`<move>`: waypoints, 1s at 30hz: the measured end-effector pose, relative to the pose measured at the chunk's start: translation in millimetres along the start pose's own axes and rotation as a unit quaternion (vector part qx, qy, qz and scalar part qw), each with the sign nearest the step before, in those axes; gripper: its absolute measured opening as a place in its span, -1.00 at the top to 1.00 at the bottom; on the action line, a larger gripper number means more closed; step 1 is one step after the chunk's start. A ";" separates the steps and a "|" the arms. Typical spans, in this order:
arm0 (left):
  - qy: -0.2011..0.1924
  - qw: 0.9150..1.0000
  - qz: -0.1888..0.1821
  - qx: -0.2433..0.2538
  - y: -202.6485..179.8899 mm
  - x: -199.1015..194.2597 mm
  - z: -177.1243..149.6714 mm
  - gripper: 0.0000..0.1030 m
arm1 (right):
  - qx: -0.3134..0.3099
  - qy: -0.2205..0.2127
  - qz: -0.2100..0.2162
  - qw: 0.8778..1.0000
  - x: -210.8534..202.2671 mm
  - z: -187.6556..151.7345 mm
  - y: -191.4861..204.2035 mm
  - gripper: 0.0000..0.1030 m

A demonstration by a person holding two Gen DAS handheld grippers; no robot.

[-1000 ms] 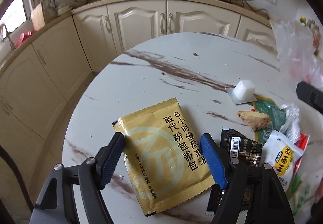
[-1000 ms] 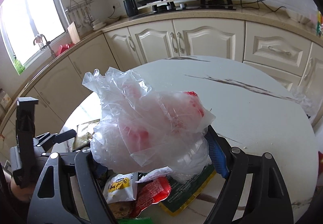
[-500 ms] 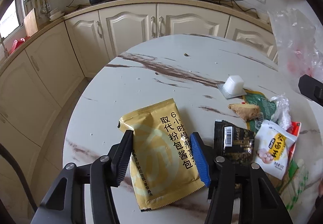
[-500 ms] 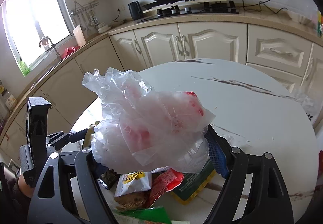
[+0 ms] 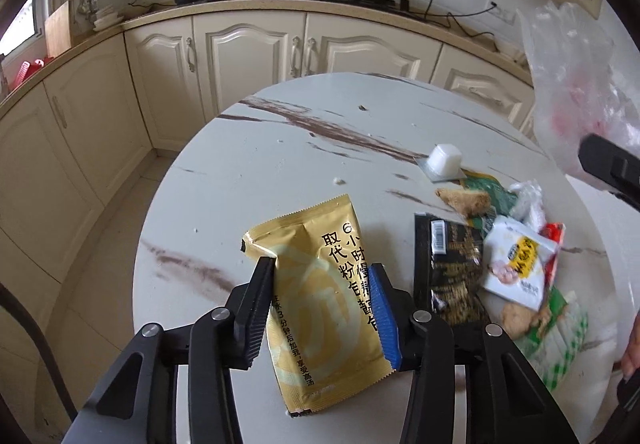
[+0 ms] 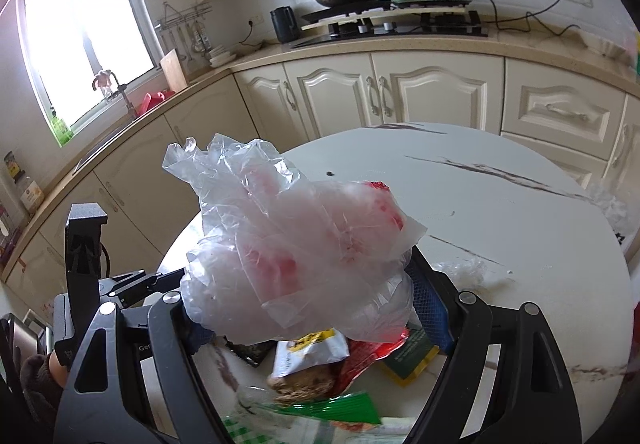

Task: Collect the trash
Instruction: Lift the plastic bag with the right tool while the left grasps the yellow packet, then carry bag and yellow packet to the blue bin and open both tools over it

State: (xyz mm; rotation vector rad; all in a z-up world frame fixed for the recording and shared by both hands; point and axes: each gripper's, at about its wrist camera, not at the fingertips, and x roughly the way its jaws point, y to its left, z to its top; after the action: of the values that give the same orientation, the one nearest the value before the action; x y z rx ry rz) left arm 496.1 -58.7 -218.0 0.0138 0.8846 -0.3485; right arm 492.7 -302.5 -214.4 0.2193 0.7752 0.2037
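The left tongs (image 5: 322,308) had just been closing on the gold sachet (image 5: 320,308), whose sides buckled up between the pads, so it looked gripped for lifting off the table (image 5: 248,180). To their right lay more trash: a black wrapper (image 5: 452,264), a white packet (image 5: 520,264), a ginger piece (image 5: 464,200) and a white cup (image 5: 446,160), none blocking the lift. The right tongs (image 6: 308,308) stood wide, clamped on a crumpled clear bag (image 6: 296,244), held above that pile, probably to receive the sachet.
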 end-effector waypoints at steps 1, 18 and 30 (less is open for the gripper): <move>0.000 1.000 -0.006 -0.002 0.1 -2.5 -1.6 0.20 | -0.001 0.000 0.000 1.000 -0.7 -0.3 2.8 -0.55; -0.049 0.998 -0.022 -0.035 46.8 -97.9 -38.3 0.20 | -0.052 0.003 0.022 0.998 6.2 -4.3 90.9 -0.55; -0.038 0.990 0.058 -0.125 189.4 -148.3 -120.2 0.20 | -0.136 0.045 0.106 0.984 90.4 -32.9 264.5 -0.55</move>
State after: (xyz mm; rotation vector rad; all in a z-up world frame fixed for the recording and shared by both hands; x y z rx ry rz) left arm 376.8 182.1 -206.8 -0.1783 0.8425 -0.1269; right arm 505.7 -21.6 -226.3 0.0323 0.8047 0.5197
